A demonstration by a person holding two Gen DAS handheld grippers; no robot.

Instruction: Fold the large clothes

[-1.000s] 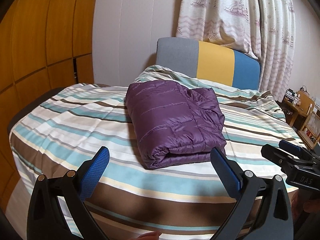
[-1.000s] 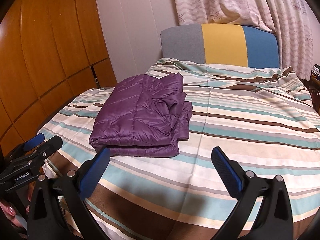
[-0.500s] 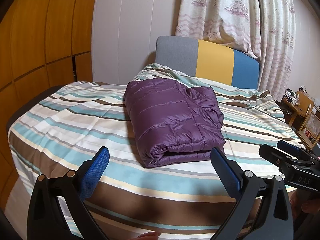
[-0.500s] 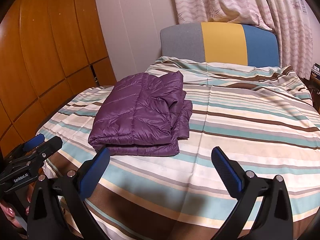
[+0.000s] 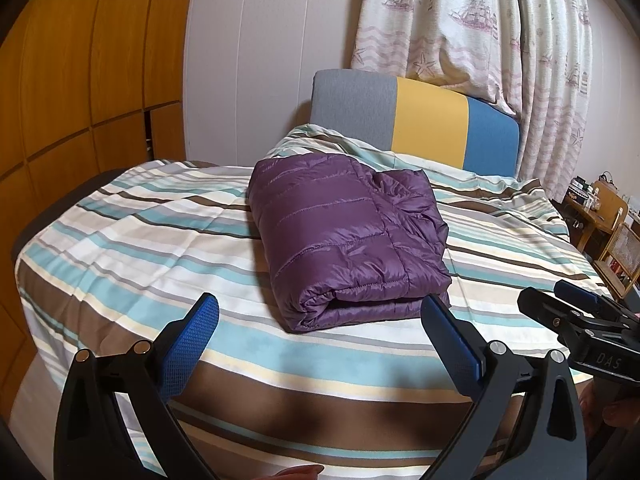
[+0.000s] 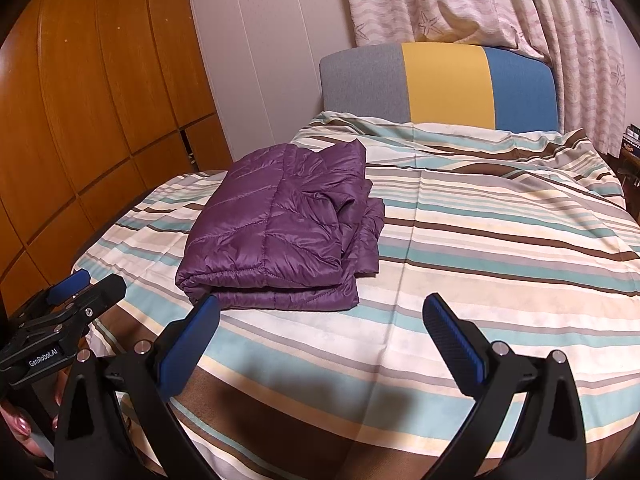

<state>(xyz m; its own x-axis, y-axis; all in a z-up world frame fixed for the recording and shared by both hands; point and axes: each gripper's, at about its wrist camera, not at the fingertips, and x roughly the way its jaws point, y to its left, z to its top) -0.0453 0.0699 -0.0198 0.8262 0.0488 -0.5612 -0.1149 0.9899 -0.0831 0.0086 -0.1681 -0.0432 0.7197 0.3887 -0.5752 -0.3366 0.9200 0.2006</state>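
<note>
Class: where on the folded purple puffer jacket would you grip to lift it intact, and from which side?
Probably the rounded fold edge of the purple puffer jacket, approached from the near side. That thick roll faces both open grippers, while loose layers splay at its right.

The folded jacket [image 5: 344,240] lies on the bed [image 5: 140,240], toward its left side. Behind it, at the far end of the bed, stands the headboard [image 5: 416,120]. Both tools are before the jacket, apart from it: the left tool [image 5: 320,332] and, to its right, the right tool [image 6: 320,326].
</note>
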